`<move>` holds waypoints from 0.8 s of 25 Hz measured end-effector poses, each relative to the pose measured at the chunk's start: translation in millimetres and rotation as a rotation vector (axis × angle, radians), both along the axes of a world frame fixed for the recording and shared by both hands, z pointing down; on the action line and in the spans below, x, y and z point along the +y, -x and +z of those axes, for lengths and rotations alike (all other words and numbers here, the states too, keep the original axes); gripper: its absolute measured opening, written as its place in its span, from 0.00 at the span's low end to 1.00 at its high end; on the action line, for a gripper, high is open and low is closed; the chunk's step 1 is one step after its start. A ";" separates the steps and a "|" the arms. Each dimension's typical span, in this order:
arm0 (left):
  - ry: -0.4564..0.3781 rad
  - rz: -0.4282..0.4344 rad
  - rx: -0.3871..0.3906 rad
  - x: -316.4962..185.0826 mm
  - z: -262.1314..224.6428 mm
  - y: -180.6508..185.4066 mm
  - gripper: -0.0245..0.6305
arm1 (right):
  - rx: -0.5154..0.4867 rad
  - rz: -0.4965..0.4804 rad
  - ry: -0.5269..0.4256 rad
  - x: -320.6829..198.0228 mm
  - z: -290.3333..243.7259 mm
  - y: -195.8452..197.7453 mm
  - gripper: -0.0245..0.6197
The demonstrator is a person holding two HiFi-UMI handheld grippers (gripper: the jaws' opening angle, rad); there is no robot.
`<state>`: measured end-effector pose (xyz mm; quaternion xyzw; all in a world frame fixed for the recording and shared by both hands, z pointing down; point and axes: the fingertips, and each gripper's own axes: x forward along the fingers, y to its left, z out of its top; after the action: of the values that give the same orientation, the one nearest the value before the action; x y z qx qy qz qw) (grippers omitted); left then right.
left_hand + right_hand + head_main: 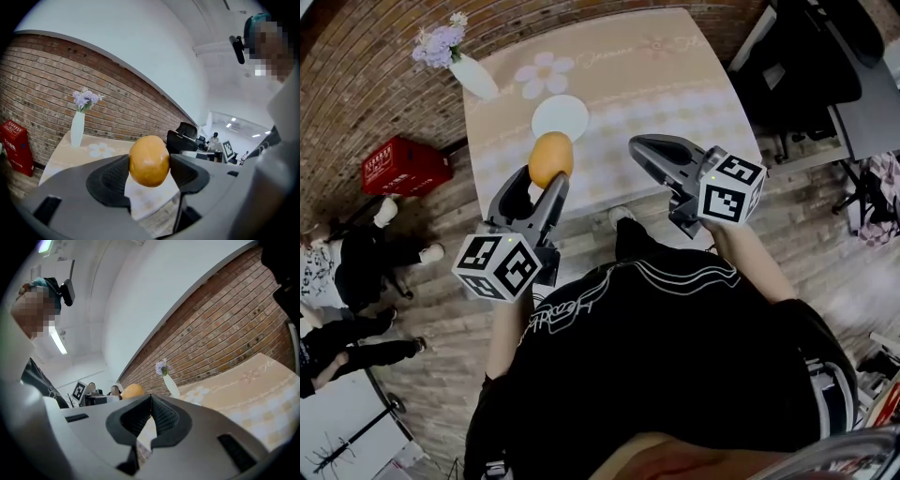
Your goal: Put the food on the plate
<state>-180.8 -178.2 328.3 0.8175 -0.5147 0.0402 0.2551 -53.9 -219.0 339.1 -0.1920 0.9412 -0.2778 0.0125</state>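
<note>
The left gripper (542,187) pinches an orange, egg-shaped piece of food (550,157) between its jaws, holding it in the air above the near edge of the surface (675,84). A white plate (560,117) lies on the surface just beyond the food. The right gripper (645,150) hangs beside it over the same edge, its jaws pressed together with nothing between them. A white vase (473,77) of purple flowers stands at the far left corner.

Even, soft indoor light without hard shadows; strong fisheye bending and dark vignetted corners, near jaws slightly blurred.
</note>
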 end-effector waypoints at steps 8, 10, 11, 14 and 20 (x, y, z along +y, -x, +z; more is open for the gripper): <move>0.031 0.000 0.006 -50.7 23.7 8.4 0.45 | 0.035 -0.023 0.054 -44.1 26.1 16.2 0.03; 0.038 -0.004 0.009 -60.1 29.9 10.3 0.45 | 0.045 -0.028 0.067 -50.4 32.7 18.5 0.03; 0.041 -0.005 0.005 -64.7 32.9 11.4 0.45 | 0.049 -0.030 0.072 -53.7 35.5 19.6 0.03; 0.047 -0.010 -0.026 -77.4 42.9 14.2 0.45 | 0.050 -0.028 0.088 -64.6 43.2 21.7 0.03; 0.073 -0.010 -0.064 -99.3 63.1 21.0 0.45 | 0.054 -0.029 0.128 -84.3 57.3 27.9 0.03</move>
<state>-201.8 -277.5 391.4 0.8034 -0.5247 0.0840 0.2685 -81.8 -303.4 396.4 -0.1863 0.9241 -0.3323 -0.0290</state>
